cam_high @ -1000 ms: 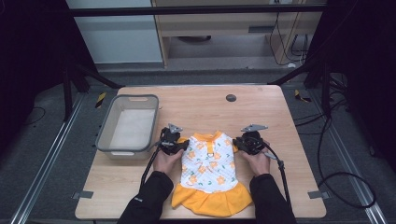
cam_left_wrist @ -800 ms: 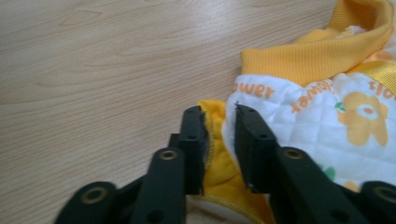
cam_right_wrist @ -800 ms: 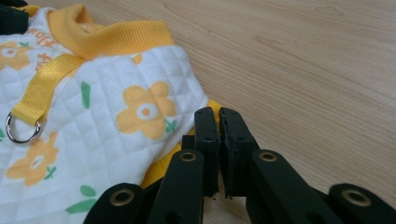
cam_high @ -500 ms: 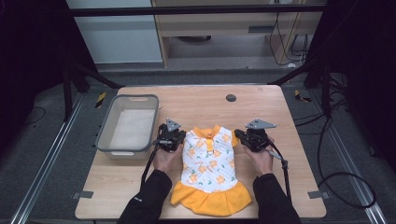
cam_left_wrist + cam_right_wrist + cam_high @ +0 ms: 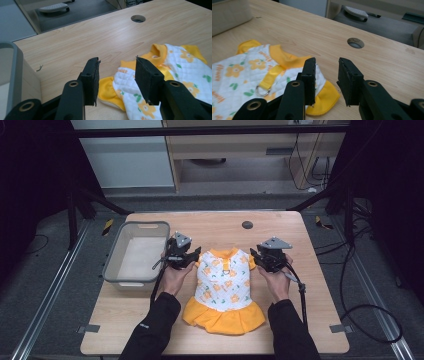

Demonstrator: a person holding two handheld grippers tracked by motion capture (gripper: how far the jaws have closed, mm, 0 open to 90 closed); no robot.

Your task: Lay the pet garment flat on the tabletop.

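A small white quilted dress point(image 5: 223, 285) with orange flowers, yellow collar, sleeves and skirt lies flat on the wooden table point(image 5: 310, 285). My left gripper point(image 5: 189, 257) hovers just above its left sleeve point(image 5: 107, 91), and its jaws have just been opening with nothing between them. My right gripper point(image 5: 261, 258) hangs over the right sleeve point(image 5: 324, 97), its jaws likewise just opening and empty. In the left gripper view the left gripper point(image 5: 116, 62) stands apart from the cloth. In the right gripper view the right gripper point(image 5: 327, 62) is clear of the dress point(image 5: 242, 72).
A grey plastic bin point(image 5: 112, 262) stands on the table's left, close beside my left hand; its rim point(image 5: 15, 75) is in the left gripper view. A round cable hole point(image 5: 247, 225) sits near the far edge. A metal ring point(image 5: 262, 90) hangs on the dress front.
Both grippers have lifted off the dress sleeves and their jaws have parted. The dress stays flat where it lay.
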